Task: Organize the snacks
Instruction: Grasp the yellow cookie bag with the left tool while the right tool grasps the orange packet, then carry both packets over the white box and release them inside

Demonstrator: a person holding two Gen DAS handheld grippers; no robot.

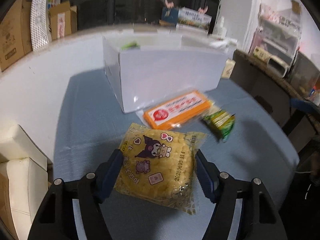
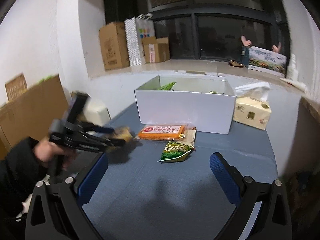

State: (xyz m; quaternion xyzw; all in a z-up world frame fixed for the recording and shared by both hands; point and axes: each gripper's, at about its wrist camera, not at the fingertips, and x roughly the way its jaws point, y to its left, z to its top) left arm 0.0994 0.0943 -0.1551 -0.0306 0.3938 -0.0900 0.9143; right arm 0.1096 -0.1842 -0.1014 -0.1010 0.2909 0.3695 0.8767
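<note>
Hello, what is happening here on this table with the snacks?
A person is sorting snack packets with two hand-held grippers. The left gripper has its jaws shut on a yellow snack bag with a cartoon print and holds it above the blue table. The right gripper is open and holds nothing. An orange packet and a green packet lie on the table in front of the white box, which already has some green packets inside.

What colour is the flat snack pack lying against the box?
Orange with a white label, clearest in the right wrist view.
</note>
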